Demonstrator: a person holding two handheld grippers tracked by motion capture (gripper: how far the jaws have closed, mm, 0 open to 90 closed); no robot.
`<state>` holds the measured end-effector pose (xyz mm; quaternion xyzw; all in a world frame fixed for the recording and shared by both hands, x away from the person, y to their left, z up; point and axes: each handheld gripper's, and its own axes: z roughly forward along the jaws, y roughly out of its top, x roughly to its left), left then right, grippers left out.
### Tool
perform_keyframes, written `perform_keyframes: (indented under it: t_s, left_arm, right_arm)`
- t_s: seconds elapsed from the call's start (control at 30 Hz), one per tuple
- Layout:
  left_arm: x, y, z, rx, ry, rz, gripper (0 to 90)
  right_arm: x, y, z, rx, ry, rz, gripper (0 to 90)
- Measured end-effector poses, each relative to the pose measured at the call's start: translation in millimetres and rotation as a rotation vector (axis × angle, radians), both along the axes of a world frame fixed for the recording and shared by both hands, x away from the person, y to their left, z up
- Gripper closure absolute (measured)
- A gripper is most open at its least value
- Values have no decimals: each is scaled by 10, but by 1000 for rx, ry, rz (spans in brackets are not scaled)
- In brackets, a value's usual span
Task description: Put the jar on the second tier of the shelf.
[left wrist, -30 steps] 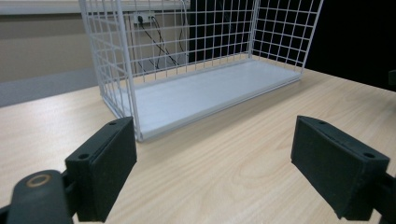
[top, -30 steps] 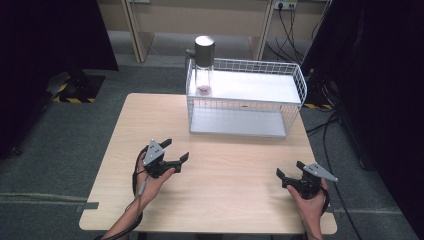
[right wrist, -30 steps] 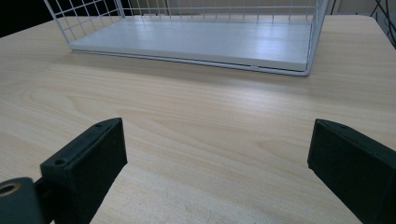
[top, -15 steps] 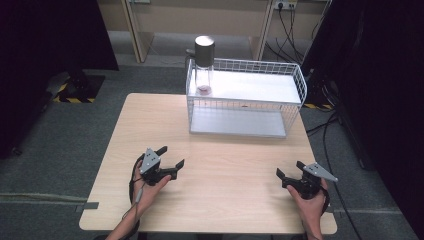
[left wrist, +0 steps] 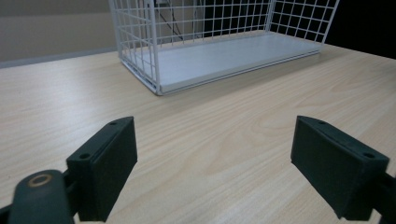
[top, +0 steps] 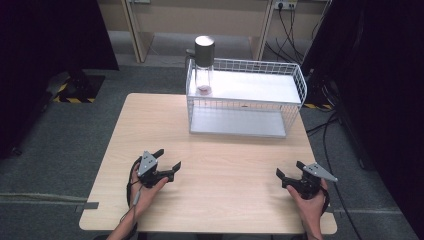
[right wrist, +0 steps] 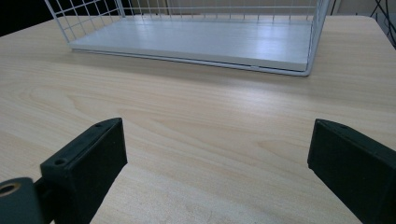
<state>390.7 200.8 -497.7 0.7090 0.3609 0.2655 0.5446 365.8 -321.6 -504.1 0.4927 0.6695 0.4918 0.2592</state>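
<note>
I see my left gripper (top: pixel 169 159) lower left and right gripper (top: pixel 289 169) lower right, both wide open, holding nothing. The basket (top: pixel 296 80) sits well apart, upper centre, a bottle (top: pixel 204 65) standing in its left corner.

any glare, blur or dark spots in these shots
High view: sides fall into near-black, light wooden table evenly lit. Left gripper view: near black jaws soft, white wire basket sharp. Right gripper view: pale sheen on the basket's white floor.

White wire basket (top: pixel 246 97), upright, table's far side, bottle (top: pixel 204 65) on top
</note>
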Motion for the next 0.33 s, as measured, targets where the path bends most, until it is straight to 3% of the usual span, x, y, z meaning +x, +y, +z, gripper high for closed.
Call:
perform_keyframes:
  t_s: [0.33]
  left_arm:
    - [0, 5, 0, -4, 3, 6, 141]
  right_arm:
    - [1, -5, 0, 4, 1, 1, 48]
